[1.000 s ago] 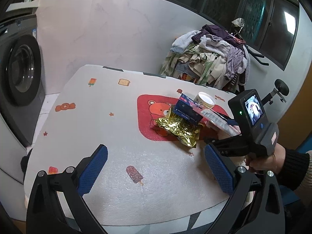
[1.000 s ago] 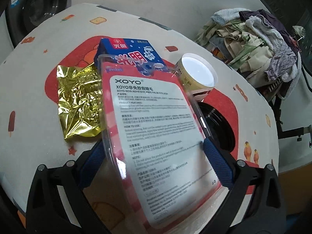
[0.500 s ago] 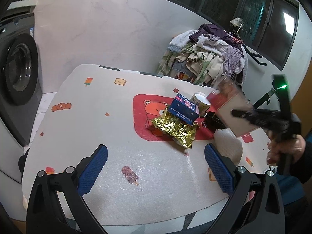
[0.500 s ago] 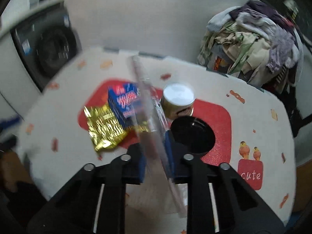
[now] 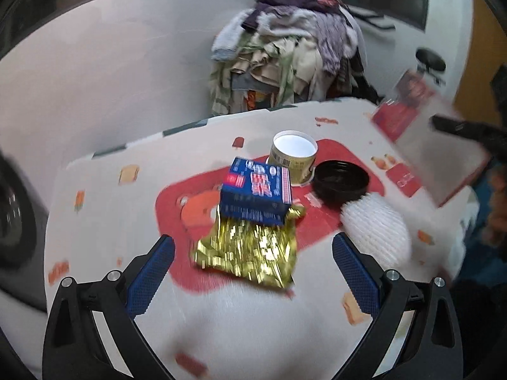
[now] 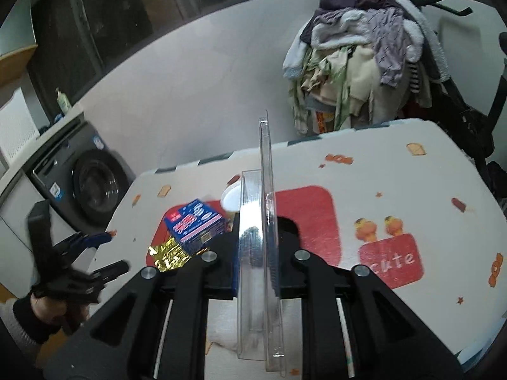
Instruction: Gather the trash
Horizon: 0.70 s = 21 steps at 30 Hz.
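Tabletop (image 5: 253, 332): paper cup (image 5: 293, 155) apparently empty; black lid (image 5: 340, 180) beside.

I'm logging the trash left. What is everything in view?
Clear pack: 1, clear and red, held edge-on off the mat.
Blue box: 1, on the foil.
Foil bag: 1, gold, mat centre.
Cup: 1, cream, behind the box.
Black lid: 1, beside the cup.
Foam net: 1, white, by the lid.
Mat: 1, white with red patches.
Clothes: 1 pile, behind.
Washer: 1, grey.
Left gripper: open.
Right gripper: shut on the pack.
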Tool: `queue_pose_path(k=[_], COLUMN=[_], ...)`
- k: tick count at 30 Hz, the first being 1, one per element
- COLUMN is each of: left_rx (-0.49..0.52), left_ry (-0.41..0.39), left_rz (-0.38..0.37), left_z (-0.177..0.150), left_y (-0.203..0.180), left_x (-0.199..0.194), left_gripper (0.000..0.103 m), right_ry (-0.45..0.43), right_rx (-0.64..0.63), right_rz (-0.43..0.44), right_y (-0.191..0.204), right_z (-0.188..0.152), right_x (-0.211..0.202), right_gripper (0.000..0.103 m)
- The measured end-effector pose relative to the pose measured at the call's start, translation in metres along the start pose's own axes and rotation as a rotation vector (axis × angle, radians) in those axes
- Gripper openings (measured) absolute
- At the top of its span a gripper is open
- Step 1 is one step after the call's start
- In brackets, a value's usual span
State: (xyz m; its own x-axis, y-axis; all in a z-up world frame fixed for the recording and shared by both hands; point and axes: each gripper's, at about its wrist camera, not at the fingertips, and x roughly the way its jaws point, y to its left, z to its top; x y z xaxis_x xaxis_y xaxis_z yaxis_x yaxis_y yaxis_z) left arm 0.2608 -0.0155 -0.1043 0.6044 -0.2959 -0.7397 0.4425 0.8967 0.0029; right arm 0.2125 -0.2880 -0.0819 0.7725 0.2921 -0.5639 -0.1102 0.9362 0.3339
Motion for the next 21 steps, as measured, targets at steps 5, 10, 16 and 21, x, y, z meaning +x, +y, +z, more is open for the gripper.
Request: queue_pose_path(k=[5,10,16,21], left_rx=[0.103,0.154,0.151,0.078], left_ry=[0.073,0.143,0.220,0.226], left_rz=[0.044,0.063,0.070,0.087], left_z=[0.029,0.041,0.046,0.046], left_y=[-0.009,-0.014,-0.017,-0.014], left_x=[0.053,0.094,0.125,0.121], left_gripper=[0.097,0.097,0.097,0.077], right_ry=[-0.036,-0.047,-0.026,-0.011], right_rx=[-0.012,-0.016,0.003,0.029], right_rz=[-0.018,-0.028,-0.038,-0.042], right_y=[-0.017,-0.031,-0.044,-0.049], right_z=[0.001,-0.002,-0.013,-0.021], right_x=[-0.013,-0.020,-0.019,-0.019], right_gripper=[0.018,0.018,0.018,0.018])
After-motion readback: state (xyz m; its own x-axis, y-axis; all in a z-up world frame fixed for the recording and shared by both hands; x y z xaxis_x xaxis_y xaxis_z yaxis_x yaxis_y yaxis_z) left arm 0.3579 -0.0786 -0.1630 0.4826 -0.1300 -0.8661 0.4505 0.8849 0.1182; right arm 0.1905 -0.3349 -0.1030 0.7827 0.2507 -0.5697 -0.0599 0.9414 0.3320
